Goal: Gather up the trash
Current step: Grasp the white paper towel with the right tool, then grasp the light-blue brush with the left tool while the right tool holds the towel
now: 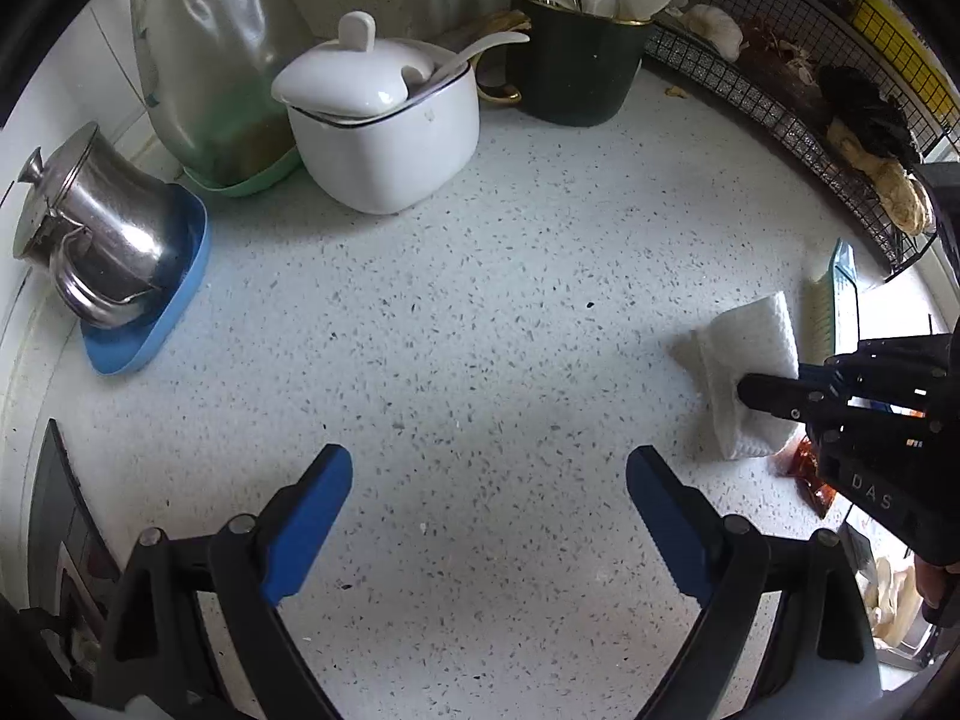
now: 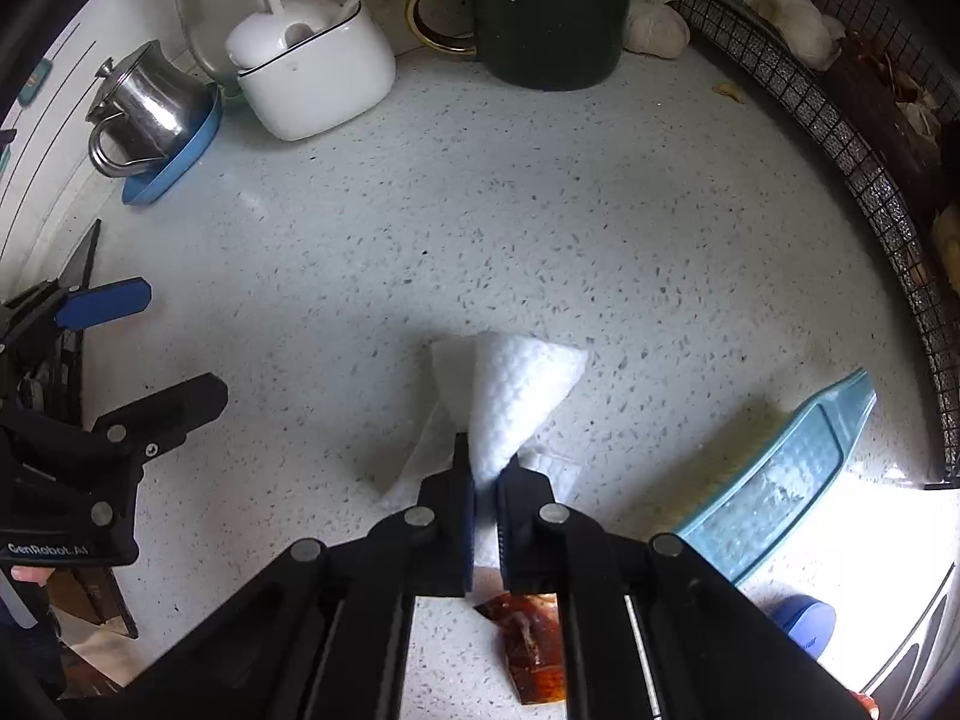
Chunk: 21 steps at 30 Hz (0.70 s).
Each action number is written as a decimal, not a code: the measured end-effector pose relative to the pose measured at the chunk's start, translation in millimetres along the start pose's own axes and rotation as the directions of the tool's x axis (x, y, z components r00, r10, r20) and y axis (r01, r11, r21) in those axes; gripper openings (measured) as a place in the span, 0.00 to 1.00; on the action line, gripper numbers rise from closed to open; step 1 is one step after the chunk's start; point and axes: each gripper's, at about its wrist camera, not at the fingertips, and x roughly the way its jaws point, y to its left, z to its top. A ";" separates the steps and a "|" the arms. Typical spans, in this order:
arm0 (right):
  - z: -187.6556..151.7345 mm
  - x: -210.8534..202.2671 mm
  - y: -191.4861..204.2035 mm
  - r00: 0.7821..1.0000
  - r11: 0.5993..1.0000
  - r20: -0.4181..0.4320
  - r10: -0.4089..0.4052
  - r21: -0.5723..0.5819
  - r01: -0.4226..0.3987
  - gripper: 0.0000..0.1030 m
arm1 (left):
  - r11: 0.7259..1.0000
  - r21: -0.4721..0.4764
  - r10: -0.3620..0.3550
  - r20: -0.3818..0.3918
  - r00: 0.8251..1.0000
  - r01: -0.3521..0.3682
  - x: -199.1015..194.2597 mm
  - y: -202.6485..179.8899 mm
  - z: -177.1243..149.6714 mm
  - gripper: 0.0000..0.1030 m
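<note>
My right gripper (image 2: 487,474) has its jaws pinched shut on the crumpled white paper towel (image 2: 516,396) on the speckled surface (image 2: 480,210), my left gripper (image 1: 489,480) waits open, and the reddish-brown shiny wrapper (image 2: 531,654) right under my right jaws still needs picking up.

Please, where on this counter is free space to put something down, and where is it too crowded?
Free: the middle of the counter, between the white lidded pot, the steel pitcher and the white paper towel. Crowded: the back edge with pots and the green utensil mug, and around the towel.
</note>
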 end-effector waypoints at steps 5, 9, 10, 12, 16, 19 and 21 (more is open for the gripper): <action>-23.8 -38.9 -11.4 0.994 0.996 0.101 -0.027 0.087 0.018 0.05 | 0.998 0.026 -0.051 0.029 0.998 0.050 -11.1 -10.1 2.5 0.89; -40.0 -71.4 -26.8 0.984 0.984 0.161 -0.078 0.173 0.049 0.05 | 0.989 0.089 -0.118 0.034 0.992 0.115 -12.8 -35.8 10.1 0.89; -47.2 -78.6 -30.5 0.981 0.978 0.173 -0.093 0.198 0.058 0.05 | 0.985 0.111 -0.137 0.035 0.990 0.132 -14.7 -45.0 13.4 0.89; -61.0 -94.5 -41.2 0.973 0.965 0.195 -0.124 0.250 0.073 0.05 | 0.973 0.162 -0.172 0.045 0.984 0.163 -23.2 -65.0 17.4 0.89; -77.4 -118.0 -56.7 0.954 0.928 0.224 -0.200 0.355 0.111 0.05 | 0.948 0.255 -0.209 0.056 0.976 0.188 -26.9 -100.7 34.9 0.89; -83.3 -113.7 -68.4 0.946 0.895 0.219 -0.239 0.428 0.127 0.05 | 0.927 0.315 -0.223 0.036 0.974 0.201 -23.5 -127.7 46.8 0.89; -87.3 -111.6 -78.4 0.944 0.874 0.211 -0.254 0.469 0.130 0.05 | 0.913 0.333 -0.246 -0.011 0.969 0.235 -16.3 -147.6 54.1 0.89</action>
